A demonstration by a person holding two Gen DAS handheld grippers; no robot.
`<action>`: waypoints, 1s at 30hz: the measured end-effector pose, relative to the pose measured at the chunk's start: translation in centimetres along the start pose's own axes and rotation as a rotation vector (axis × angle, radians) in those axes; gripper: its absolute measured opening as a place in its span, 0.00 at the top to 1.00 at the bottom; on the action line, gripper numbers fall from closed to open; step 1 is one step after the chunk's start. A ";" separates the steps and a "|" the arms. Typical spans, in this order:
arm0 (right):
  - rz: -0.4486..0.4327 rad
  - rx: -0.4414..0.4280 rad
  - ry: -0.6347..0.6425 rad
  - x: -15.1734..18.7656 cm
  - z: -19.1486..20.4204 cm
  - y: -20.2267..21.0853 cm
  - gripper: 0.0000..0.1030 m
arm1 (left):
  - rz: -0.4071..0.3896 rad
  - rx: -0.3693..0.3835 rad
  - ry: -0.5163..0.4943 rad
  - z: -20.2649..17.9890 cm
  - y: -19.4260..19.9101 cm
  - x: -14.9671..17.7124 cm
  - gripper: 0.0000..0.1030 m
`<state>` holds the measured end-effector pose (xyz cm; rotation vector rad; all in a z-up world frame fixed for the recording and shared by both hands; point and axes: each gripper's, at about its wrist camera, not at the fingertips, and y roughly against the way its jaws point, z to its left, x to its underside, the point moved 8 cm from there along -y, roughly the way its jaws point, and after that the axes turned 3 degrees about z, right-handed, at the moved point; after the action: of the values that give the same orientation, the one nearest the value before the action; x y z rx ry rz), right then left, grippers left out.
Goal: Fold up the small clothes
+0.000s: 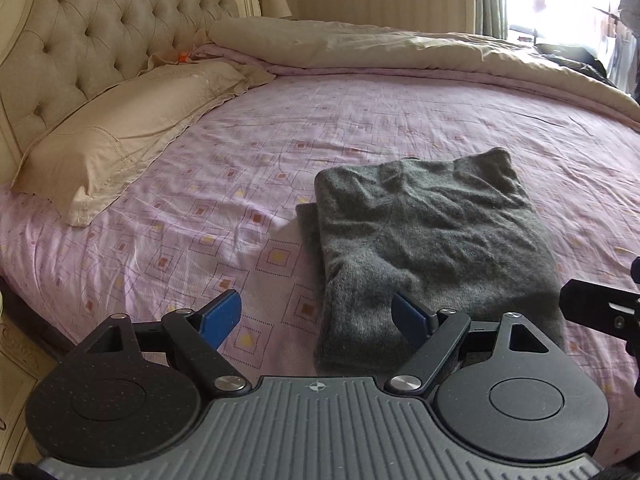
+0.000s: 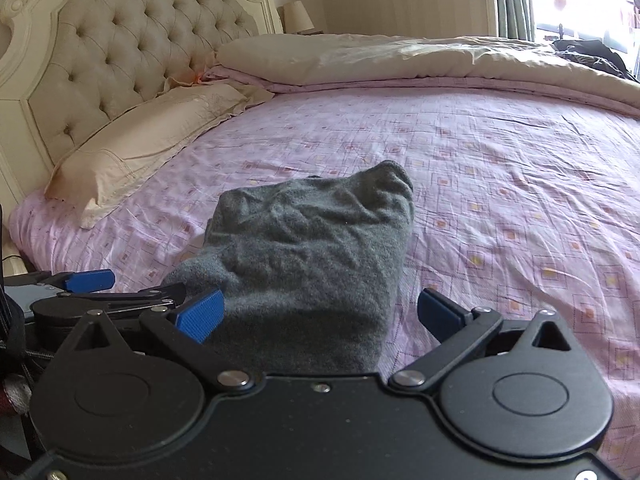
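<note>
Currently, the grey knitted garment (image 1: 432,240) lies folded into a compact rectangular stack on the pink patterned bedsheet (image 1: 248,184), toward the near edge of the bed. Its upper layer is creased, and a lower layer protrudes slightly along the side facing the headboard.

Left gripper (image 1: 318,316): the fingers stand apart with nothing between the blue pads. One pad sits over bare sheet; the other overlaps the near corner of the garment in this view. Contact with the fabric cannot be confirmed.

Right gripper (image 2: 320,314): the fingers are spread wide and straddle the near end of the garment in the picture. The pads do not press on the fabric. In the right wrist view, part of the left gripper appears at the left edge.

A beige pillow (image 1: 120,136) rests against the tufted headboard (image 1: 100,28). A cream duvet (image 1: 400,52) is rolled back along the far side of the bed. A lamp (image 2: 298,16) stands beyond the headboard.
</note>
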<state>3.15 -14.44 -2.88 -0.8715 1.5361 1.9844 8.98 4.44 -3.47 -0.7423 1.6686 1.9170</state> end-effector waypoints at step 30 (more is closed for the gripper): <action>-0.021 0.038 -0.088 2.3 -1.7 1.7 0.00 | 0.028 0.026 -0.016 -1.0 1.2 2.4 0.21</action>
<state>0.74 -16.55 -3.74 -0.7715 1.5041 1.9455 6.53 3.28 -4.32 -0.6948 1.6999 1.9117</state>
